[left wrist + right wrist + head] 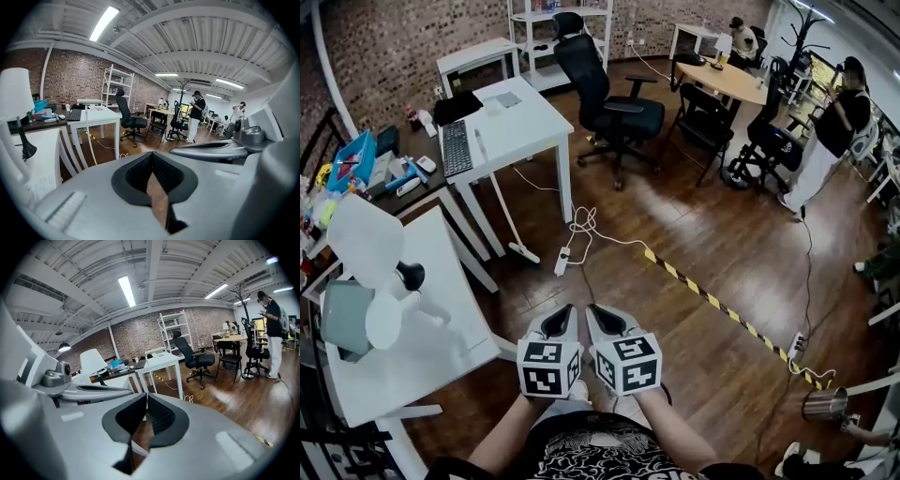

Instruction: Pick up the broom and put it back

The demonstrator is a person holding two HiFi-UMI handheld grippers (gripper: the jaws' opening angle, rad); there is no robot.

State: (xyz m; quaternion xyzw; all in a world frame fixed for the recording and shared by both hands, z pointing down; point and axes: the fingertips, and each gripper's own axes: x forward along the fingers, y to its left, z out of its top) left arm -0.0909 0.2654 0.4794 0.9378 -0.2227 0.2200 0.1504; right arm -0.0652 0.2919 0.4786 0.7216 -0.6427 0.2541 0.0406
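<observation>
Broom not yet grasped
Left tongs (pixel 562 317) and right tongs (pixel 602 317) are closed, empty; pickup and return remain.

Left claw (pixel 566 309), right claw (pixel 593 309) side by side, jaws together.
</observation>
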